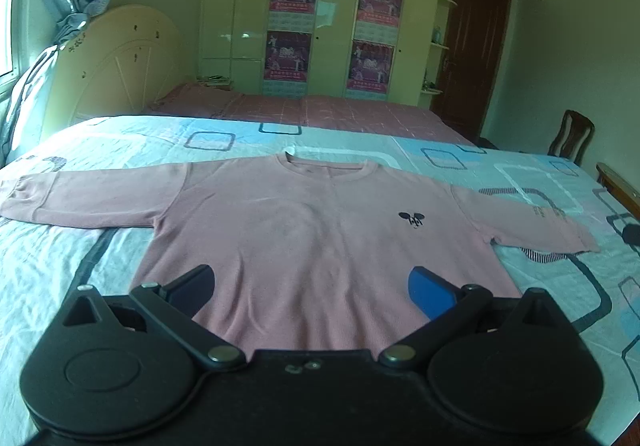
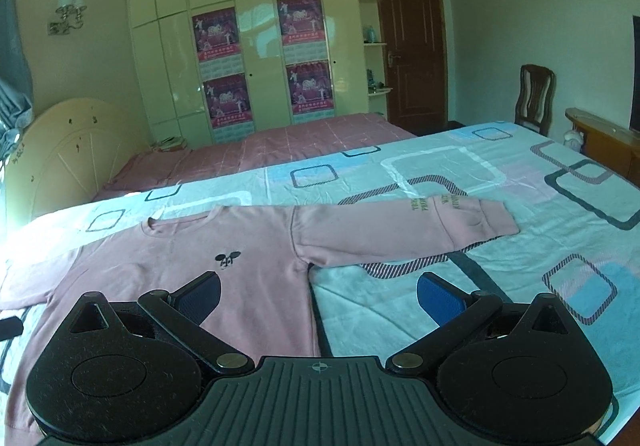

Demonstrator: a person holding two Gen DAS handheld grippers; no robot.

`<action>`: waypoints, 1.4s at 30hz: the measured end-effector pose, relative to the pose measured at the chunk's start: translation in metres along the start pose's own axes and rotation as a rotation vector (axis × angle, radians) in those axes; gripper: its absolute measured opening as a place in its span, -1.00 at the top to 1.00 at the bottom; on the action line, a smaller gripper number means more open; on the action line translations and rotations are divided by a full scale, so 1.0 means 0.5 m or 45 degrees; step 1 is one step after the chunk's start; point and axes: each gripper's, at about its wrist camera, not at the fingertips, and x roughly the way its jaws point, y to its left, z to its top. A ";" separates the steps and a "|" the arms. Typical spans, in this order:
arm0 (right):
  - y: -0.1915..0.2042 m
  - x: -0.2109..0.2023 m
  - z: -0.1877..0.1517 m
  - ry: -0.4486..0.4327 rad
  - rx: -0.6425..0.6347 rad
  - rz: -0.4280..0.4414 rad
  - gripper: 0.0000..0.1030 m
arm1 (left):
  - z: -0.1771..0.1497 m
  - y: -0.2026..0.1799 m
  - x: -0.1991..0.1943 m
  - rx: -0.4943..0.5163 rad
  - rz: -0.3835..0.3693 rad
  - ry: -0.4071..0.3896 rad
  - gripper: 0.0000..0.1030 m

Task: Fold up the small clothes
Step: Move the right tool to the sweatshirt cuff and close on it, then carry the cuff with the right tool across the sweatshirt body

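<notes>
The pink sweatshirt (image 1: 304, 230) lies flat, front up, on the patterned bed sheet (image 2: 460, 298), both sleeves out; the left gripper (image 1: 312, 286) and right gripper (image 2: 318, 292) hover with fingers spread, empty; I judge each should pinch a sleeve cuff squarely before folding inward.

We see the pink shirt (image 1: 304, 221) spread flat on the bed (image 2: 500, 181), both sleeves out, nothing lying on it. Both tools stand wide open and hold nothing: the left tool (image 1: 312, 286) over the shirt's hem, the right tool (image 2: 318, 294) over the shirt's side edge. The sheet beyond the shirt's collar lies bare. A chair (image 2: 534, 97) and a wooden ledge (image 2: 600, 129) stand past the sleeve end; the headboard (image 1: 116, 61) rises past the other sleeve.
</notes>
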 end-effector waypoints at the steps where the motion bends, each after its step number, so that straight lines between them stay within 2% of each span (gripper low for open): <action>1: -0.021 0.017 0.005 0.003 0.032 -0.010 -1.00 | 0.000 -0.006 0.018 0.011 -0.012 0.041 -0.99; 3: -0.073 0.060 0.013 0.034 0.136 -0.004 -1.00 | -0.002 -0.015 0.040 0.007 -0.034 0.086 -0.99; 6: -0.160 0.120 0.024 0.053 0.308 -0.004 -1.00 | 0.005 -0.038 0.073 0.004 0.007 0.112 -0.99; 10: -0.268 0.190 0.047 0.017 0.415 -0.035 -0.99 | 0.025 -0.087 0.128 0.047 0.019 0.142 -0.99; 14: -0.378 0.269 0.066 0.007 0.504 -0.071 -0.98 | 0.056 -0.156 0.185 0.061 0.074 0.140 -0.99; 15: -0.402 0.288 0.070 0.014 0.520 -0.072 -0.59 | 0.065 -0.174 0.199 0.059 0.085 0.133 -0.98; 17: -0.448 0.327 0.074 0.047 0.579 -0.079 -0.12 | 0.082 -0.209 0.222 0.060 0.095 0.127 -0.98; 22: -0.529 0.394 0.068 0.084 0.694 -0.088 -0.12 | 0.114 -0.287 0.264 0.094 0.085 0.127 -0.98; 26: -0.576 0.440 0.050 0.127 0.797 -0.095 -0.12 | 0.113 -0.318 0.295 0.127 0.089 0.178 -0.98; 27: -0.582 0.444 0.045 0.119 0.812 -0.090 -0.06 | 0.112 -0.320 0.303 0.126 0.094 0.193 -0.98; 29: -0.585 0.447 0.042 0.103 0.781 -0.112 0.19 | 0.110 -0.320 0.315 0.114 0.103 0.215 -0.99; 34: -0.599 0.443 0.046 0.100 0.799 -0.101 0.37 | 0.115 -0.319 0.345 0.060 0.116 0.256 -0.98; 36: -0.610 0.443 0.047 0.120 0.808 -0.068 0.84 | 0.118 -0.324 0.353 0.052 0.118 0.262 -0.98; 37: -0.607 0.435 0.055 0.098 0.759 -0.071 0.84 | 0.120 -0.328 0.354 0.053 0.117 0.259 -0.98; 40: -0.556 0.403 0.087 -0.026 0.376 -0.127 0.85 | 0.122 -0.337 0.359 0.076 0.115 0.248 -0.98; 41: -0.546 0.406 0.087 -0.011 0.289 -0.181 0.85 | 0.122 -0.338 0.362 0.085 0.116 0.254 -0.98; 42: -0.558 0.417 0.080 0.040 0.327 -0.206 0.85 | 0.121 -0.339 0.365 0.092 0.118 0.264 -0.98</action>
